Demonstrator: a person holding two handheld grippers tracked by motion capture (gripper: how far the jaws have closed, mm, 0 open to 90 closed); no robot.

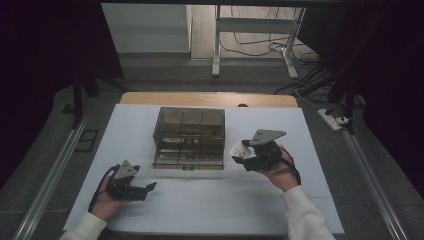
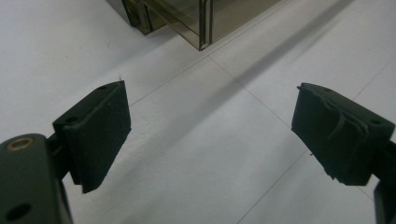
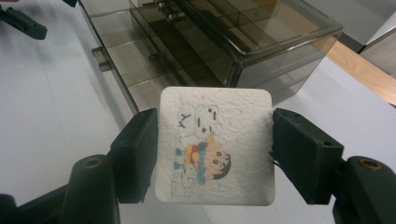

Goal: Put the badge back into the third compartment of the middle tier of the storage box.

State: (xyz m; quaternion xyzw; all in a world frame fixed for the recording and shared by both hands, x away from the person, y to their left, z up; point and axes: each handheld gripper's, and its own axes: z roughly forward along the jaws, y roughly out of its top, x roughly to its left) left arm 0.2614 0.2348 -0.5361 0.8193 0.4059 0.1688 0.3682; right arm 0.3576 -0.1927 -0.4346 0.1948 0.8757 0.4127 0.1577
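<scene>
Pinching a white pad (image 3: 215,145) between its fingers at centre frame, the right gripper (image 1: 250,152) holds it beside the drawer box (image 1: 189,137), seemingly for stowing, while the left gripper (image 1: 142,190) waits wide open, empty, over the bench (image 1: 200,200).

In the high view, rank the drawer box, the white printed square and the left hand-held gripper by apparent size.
1. Drawer box, clearly largest.
2. Left hand-held gripper, smaller.
3. White printed square, smallest, partly hidden in the right hand-held gripper and raised nearer the camera.

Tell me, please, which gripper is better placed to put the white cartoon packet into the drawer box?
Probably the right gripper: it already clamps the packet just beside the drawer box. The left gripper is open and empty, lower on the table.
</scene>
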